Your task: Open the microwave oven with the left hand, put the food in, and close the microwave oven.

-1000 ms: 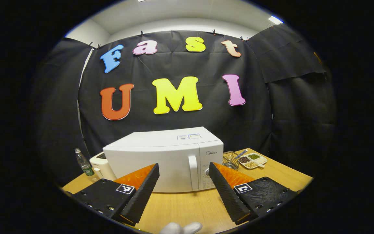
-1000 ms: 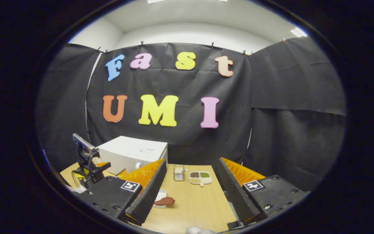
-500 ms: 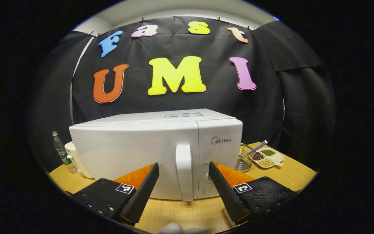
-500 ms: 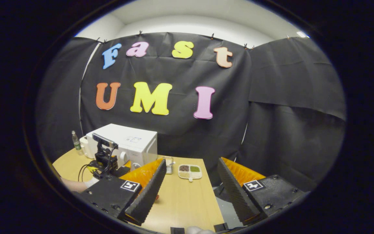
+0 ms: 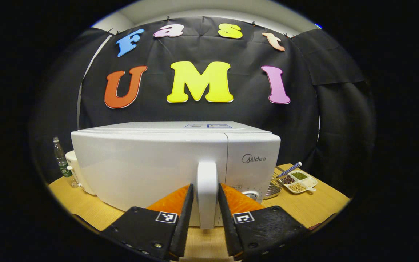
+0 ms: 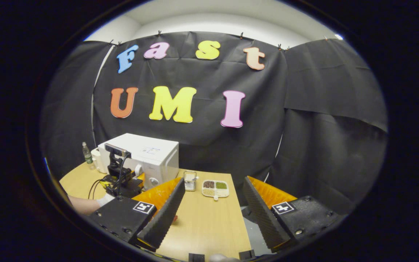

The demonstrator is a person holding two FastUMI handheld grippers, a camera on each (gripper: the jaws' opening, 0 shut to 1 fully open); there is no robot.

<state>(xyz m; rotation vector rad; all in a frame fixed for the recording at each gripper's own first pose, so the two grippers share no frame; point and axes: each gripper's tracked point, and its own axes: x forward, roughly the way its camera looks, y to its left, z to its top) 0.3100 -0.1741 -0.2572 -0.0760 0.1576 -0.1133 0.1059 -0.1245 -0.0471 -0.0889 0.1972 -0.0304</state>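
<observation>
So that the door can be pulled open, left jaws (image 5: 206, 203) clamp the handle (image 5: 207, 189); right jaws (image 6: 213, 203) wait open.

Reading "Midea" on microwave (image 5: 151, 163) control panel (image 5: 253, 160), just right of door handle (image 5: 207, 193). Seeing top stickers (image 5: 207, 126), print too small for reading.

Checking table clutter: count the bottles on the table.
1. A plastic bottle stands at the table's far left corner, beside a pale appliance left of the microwave; others may hide behind it.
</observation>
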